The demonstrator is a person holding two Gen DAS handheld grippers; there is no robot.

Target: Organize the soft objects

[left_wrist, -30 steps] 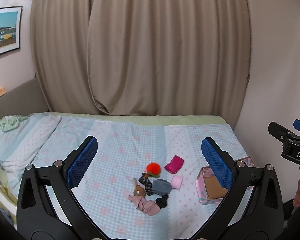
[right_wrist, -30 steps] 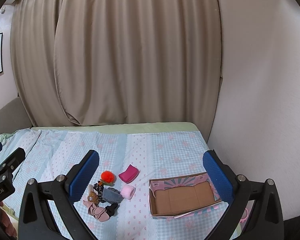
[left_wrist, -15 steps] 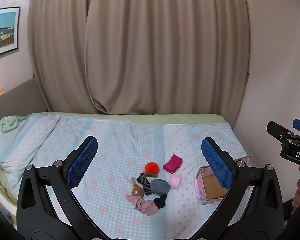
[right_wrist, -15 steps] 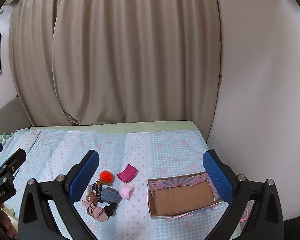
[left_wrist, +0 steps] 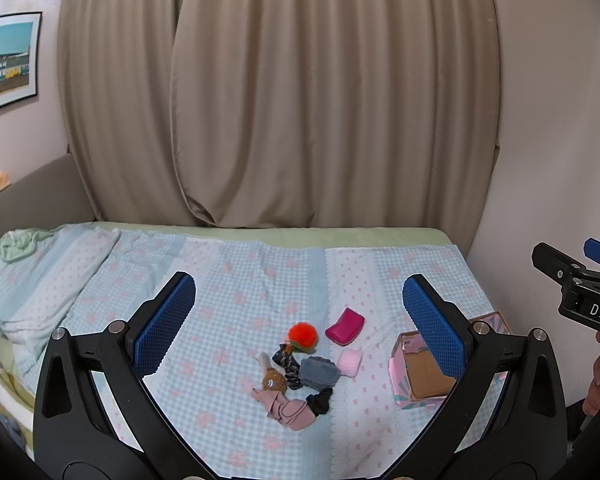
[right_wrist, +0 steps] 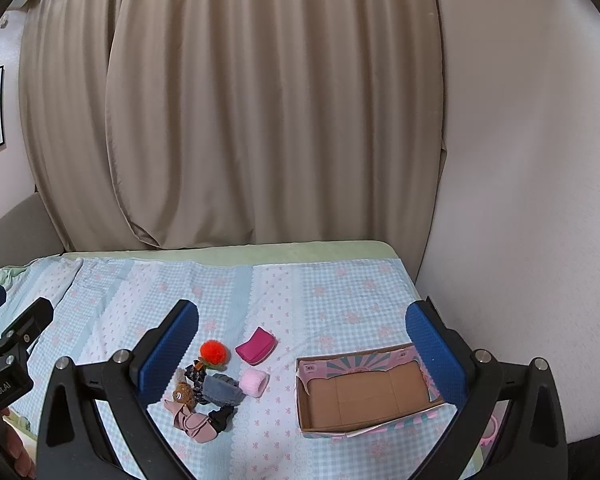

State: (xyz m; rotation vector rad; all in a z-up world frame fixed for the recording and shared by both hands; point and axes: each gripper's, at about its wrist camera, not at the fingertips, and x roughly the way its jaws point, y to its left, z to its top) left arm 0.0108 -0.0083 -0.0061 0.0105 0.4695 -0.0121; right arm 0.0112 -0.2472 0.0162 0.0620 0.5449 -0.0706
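Scrunchies and other soft bits (left_wrist: 300,372) lie in a loose heap on the bed (left_wrist: 240,288), seen in the left wrist view ahead of the left gripper (left_wrist: 300,316) and between its two spread, empty fingers; an orange pompom (left_wrist: 302,334), a magenta pouch (left_wrist: 345,331) and a pink roll (left_wrist: 350,363) sit at the heap's far and right edges; the box (left_wrist: 420,372) stands to the right, partly behind the right finger; the right gripper (left_wrist: 580,288) shows at the right edge, well above the bed. Against a second ago the heap sits a little higher and smaller in this view, so the tool has tilted or drawn back slightly; nothing on the bed has shifted.

From the right wrist view, the right gripper (right_wrist: 302,342) is also spread wide and holds nothing; the heap (right_wrist: 210,396) lies by its left finger, the box (right_wrist: 364,396), open and empty, lies between the fingers toward the right one; the left gripper (right_wrist: 8,344) shows at the left edge. This view has barely changed; sorting, I judge, has not begun, and either tool has yet to descend on a first item.
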